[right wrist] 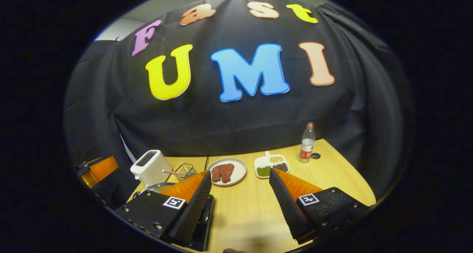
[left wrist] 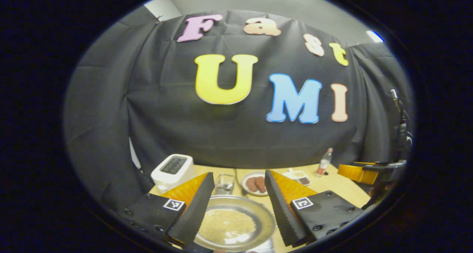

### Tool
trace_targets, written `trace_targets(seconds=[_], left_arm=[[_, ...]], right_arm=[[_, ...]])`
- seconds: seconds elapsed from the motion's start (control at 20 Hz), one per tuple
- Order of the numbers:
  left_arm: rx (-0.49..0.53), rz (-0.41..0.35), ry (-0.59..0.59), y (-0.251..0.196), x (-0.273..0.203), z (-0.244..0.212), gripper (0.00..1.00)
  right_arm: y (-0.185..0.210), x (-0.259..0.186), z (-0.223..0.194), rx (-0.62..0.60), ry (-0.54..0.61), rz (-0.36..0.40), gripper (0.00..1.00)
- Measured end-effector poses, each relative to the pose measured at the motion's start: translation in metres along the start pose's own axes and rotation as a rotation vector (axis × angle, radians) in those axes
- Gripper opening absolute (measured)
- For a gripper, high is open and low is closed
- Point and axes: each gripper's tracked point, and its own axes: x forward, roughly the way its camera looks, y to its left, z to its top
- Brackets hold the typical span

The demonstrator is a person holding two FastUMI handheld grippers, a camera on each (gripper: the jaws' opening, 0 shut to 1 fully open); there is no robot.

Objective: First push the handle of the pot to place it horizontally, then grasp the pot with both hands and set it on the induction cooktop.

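A shallow silvery pot (left wrist: pixel 234 223) holding pale grains sits on the wooden table, low between the fingers of my left gripper (left wrist: pixel 238 175), which is open and touches nothing. Its handle is hidden. In the right gripper view, part of the pot's rim (right wrist: pixel 153 187) peeks out behind the left finger. My right gripper (right wrist: pixel 240 172) is open over bare tabletop. A flat black piece (right wrist: pixel 203 223) with a round part lies under its left finger; I cannot tell whether it is the cooktop or the handle. Each view catches the other gripper at its edge (left wrist: pixel 364 171) (right wrist: pixel 97 170).
Along the back of the table (right wrist: pixel 251 208) stand a white toaster (right wrist: pixel 147 168), a small wire basket (right wrist: pixel 183 170), a plate of meat (right wrist: pixel 226 171), a divided dish (right wrist: pixel 272 164) and a plastic bottle (right wrist: pixel 307 142) with its cap (right wrist: pixel 315 156) beside it.
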Motion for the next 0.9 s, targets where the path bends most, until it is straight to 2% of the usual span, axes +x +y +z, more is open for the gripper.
trace_targets(seconds=[0.1,0.15,0.2,0.3,0.35,0.45,0.65,0.75,0.9], left_arm=[[0.005,-0.028,-0.06,-0.046,-0.008,0.027,0.9],[0.0,-0.036,-0.086,-0.067,-0.014,0.04,0.94],[-0.008,-0.035,-0.103,-0.082,-0.017,0.051,0.87],[-0.022,-0.03,-0.141,-0.115,-0.028,0.07,0.87],[-0.028,-0.042,-0.171,-0.131,-0.033,0.081,0.92],[-0.048,-0.054,-0.206,-0.159,-0.044,0.089,0.92],[-0.042,-0.025,-0.183,-0.188,-0.053,0.087,0.99],[-0.038,-0.008,-0.185,-0.198,-0.059,0.09,0.93],[0.0,0.031,-0.205,-0.202,-0.07,0.097,0.93]], right_arm=[[-0.029,-0.025,0.031,-0.022,-0.061,-0.02,0.95],[-0.044,-0.035,0.046,-0.039,-0.095,-0.032,0.95],[-0.058,-0.046,0.06,-0.056,-0.123,-0.044,0.95],[-0.078,-0.067,0.083,-0.083,-0.183,-0.045,0.95],[-0.085,-0.077,0.092,-0.102,-0.207,-0.038,0.95],[-0.102,-0.092,0.105,-0.125,-0.239,-0.035,0.95],[-0.124,-0.117,0.123,-0.095,-0.286,0.001,0.95],[-0.131,-0.121,0.126,-0.086,-0.281,0.019,0.95],[-0.139,-0.123,0.128,-0.076,-0.272,0.047,0.95]])
